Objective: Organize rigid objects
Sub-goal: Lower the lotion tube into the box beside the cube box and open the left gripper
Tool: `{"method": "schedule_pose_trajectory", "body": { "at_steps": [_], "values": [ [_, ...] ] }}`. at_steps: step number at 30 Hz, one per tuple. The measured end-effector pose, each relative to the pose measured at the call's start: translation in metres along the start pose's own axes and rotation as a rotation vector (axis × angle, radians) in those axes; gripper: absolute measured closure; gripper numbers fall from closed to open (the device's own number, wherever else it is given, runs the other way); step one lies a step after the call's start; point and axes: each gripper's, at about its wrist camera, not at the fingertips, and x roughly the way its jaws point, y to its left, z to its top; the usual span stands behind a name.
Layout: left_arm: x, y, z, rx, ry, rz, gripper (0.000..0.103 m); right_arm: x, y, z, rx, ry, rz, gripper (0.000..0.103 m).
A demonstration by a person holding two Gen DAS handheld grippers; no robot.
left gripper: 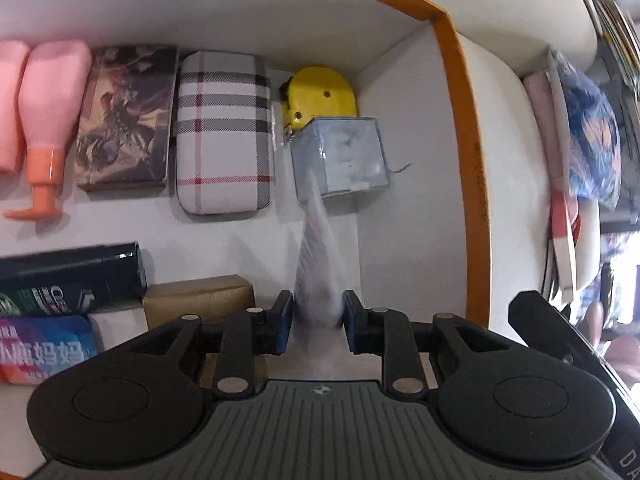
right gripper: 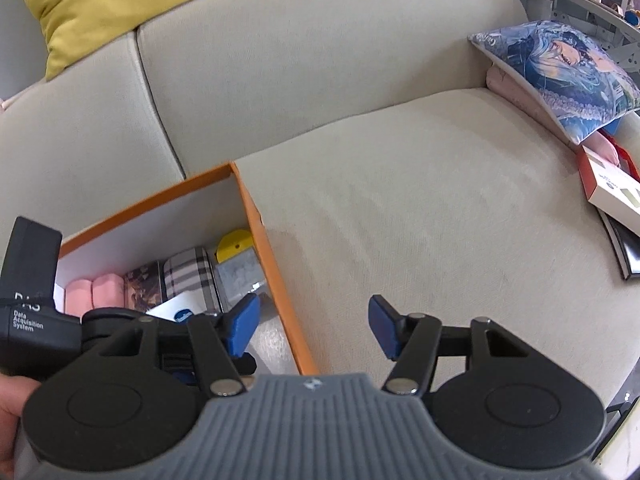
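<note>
An orange-rimmed white box (left gripper: pixel 464 160) sits on the sofa and holds pink bottles (left gripper: pixel 52 92), a picture-printed box (left gripper: pixel 128 120), a plaid case (left gripper: pixel 226 132), a yellow tape measure (left gripper: pixel 320 96) and a clear cube (left gripper: pixel 344 156). My left gripper (left gripper: pixel 318 316) is inside the box, shut on a thin white flat pack (left gripper: pixel 320 256) seen edge-on and blurred, its far end near the cube. The right wrist view shows this pack (right gripper: pixel 180 306) as white with a blue mark. My right gripper (right gripper: pixel 314 326) stands open with nothing in it over the sofa seat, beside the box's right wall (right gripper: pixel 276 272).
A dark box (left gripper: pixel 72 276), a cardboard box (left gripper: pixel 200 298) and a blue-and-pink pack (left gripper: pixel 44 348) lie at the box's near left. On the sofa are a yellow cushion (right gripper: pixel 120 4), a blue printed pillow (right gripper: pixel 560 76) and a red-and-white box (right gripper: pixel 612 188).
</note>
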Motion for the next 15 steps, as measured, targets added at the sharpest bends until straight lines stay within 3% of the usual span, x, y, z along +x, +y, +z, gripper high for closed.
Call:
{"method": "schedule_pose_trajectory", "body": {
  "at_steps": [7, 12, 15],
  "values": [
    [-0.014, -0.002, -0.003, 0.055, -0.038, 0.012, 0.074, -0.002, 0.0, -0.003, 0.007, 0.012, -0.001, 0.041],
    [-0.026, -0.005, -0.005, 0.067, -0.132, 0.057, 0.084, -0.01, 0.001, -0.003, 0.006, -0.002, -0.002, 0.041],
    [-0.026, 0.002, -0.001, 0.039, -0.135, 0.054, 0.085, -0.014, 0.001, -0.006, 0.005, -0.006, -0.002, 0.041]
  ]
}}
